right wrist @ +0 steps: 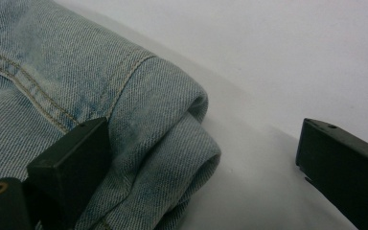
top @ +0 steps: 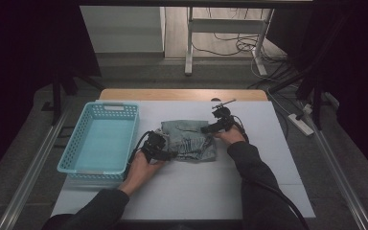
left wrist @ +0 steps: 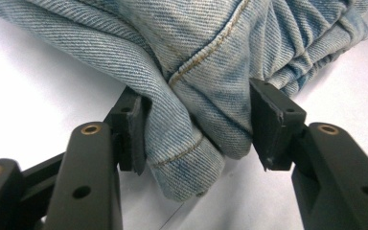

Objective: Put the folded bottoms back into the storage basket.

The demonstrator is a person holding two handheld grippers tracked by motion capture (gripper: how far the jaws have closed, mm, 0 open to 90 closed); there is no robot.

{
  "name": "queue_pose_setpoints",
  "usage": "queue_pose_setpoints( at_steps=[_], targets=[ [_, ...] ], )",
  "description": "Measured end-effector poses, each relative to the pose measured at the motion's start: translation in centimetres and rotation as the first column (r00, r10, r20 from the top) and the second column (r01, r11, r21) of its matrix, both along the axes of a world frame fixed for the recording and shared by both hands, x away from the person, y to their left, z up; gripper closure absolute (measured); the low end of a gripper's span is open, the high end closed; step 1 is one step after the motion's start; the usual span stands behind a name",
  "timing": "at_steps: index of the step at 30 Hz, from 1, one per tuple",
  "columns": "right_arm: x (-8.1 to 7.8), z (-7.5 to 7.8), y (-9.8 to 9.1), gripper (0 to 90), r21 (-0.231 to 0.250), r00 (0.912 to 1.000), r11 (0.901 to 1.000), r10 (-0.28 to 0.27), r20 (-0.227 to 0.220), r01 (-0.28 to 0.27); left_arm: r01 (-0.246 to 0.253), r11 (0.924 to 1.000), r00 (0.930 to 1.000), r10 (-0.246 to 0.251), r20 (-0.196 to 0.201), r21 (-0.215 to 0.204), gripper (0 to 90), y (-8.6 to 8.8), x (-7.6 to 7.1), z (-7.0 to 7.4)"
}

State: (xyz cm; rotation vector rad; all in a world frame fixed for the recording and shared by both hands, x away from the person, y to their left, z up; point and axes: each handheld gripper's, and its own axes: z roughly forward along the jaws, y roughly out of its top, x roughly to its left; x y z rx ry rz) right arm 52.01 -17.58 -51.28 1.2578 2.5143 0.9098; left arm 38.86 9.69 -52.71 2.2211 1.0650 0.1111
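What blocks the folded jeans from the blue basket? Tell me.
Nothing visible does. The folded jeans lie on the white table, the blue basket just beyond the left gripper; the strip of table between them is bare apart from that gripper and its hand.

- The folded jeans (top: 189, 140) lie on the table (top: 249, 187), near its middle.
- The basket (top: 76, 143) sits on the table at nine o'clock from the jeans, well apart.
- The left gripper (top: 165, 154) is at the jeans' eight o'clock corner, a fold between its jaws.
- The right gripper (top: 210, 128) is at their two o'clock edge.
- The power strip (top: 303, 123) lies on the floor at three o'clock, beyond the table.
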Motion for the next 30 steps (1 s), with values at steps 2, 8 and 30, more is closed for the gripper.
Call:
queue_pose_setpoints(
  at_steps=[2, 8, 30],
  targets=[
    [-0.1, -0.1, 0.0, 13.8, 0.017, 0.9997, 0.9996, 0.023, -0.011, -0.022, -0.001, 1.0000, 1.0000, 0.001, -0.002, 0.002, 44.7, 0.0, 0.0, 0.0],
    [-0.4, -0.4, -0.1, 24.6, 0.067, 0.9994, 0.9973, 0.031, -0.016, -0.030, -0.002, 1.0000, 1.0000, 0.002, -0.003, 0.004, 43.8, 0.0, 0.0, 0.0],
    [-2.2, 2.5, 1.3, 74.8, -0.016, 0.9881, 0.9883, 0.152, 0.021, -0.152, -0.040, 0.9973, 0.9991, 0.039, -0.016, -0.062, 61.3, 0.4, -0.1, 0.7]
  ],
)
